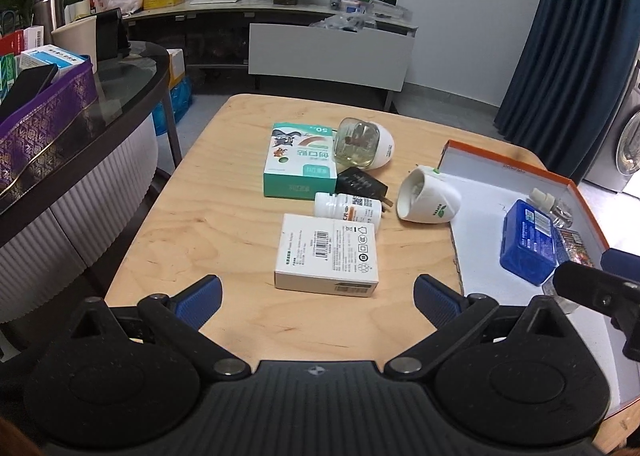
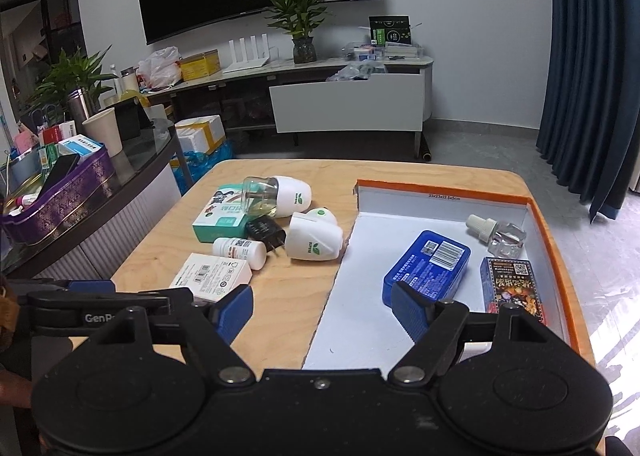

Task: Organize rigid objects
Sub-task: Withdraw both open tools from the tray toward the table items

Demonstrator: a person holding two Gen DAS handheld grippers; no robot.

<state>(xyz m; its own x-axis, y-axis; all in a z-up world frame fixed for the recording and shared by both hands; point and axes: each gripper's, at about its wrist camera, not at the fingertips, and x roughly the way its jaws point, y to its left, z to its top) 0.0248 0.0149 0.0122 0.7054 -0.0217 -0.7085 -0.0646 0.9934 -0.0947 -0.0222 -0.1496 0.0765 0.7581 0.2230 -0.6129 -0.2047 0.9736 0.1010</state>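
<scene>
On the light wooden table [image 1: 192, 216] lie a white barcode box [image 1: 326, 256], a white pill bottle [image 1: 346, 208], a black plug adapter [image 1: 362, 182], a green box [image 1: 298, 160] and two white plug-in vaporizers [image 1: 428, 196], the far one [image 1: 364, 144] with a liquid bottle. My left gripper [image 1: 318, 298] is open just short of the white box, with nothing between its pads. My right gripper [image 2: 324, 308] is open and empty over the near left wall of the orange-rimmed tray [image 2: 440, 188]. In the tray are a blue tin [image 2: 426, 266], a clear bottle [image 2: 498, 232] and a dark printed box [image 2: 512, 284].
A dark glass counter [image 1: 120, 76] with a purple tin, a paper cup and boxes stands to the left. Behind the table are a TV cabinet [image 2: 348, 104] with plants and a router, and a blue curtain [image 2: 592, 56] on the right. The table's near left part is bare.
</scene>
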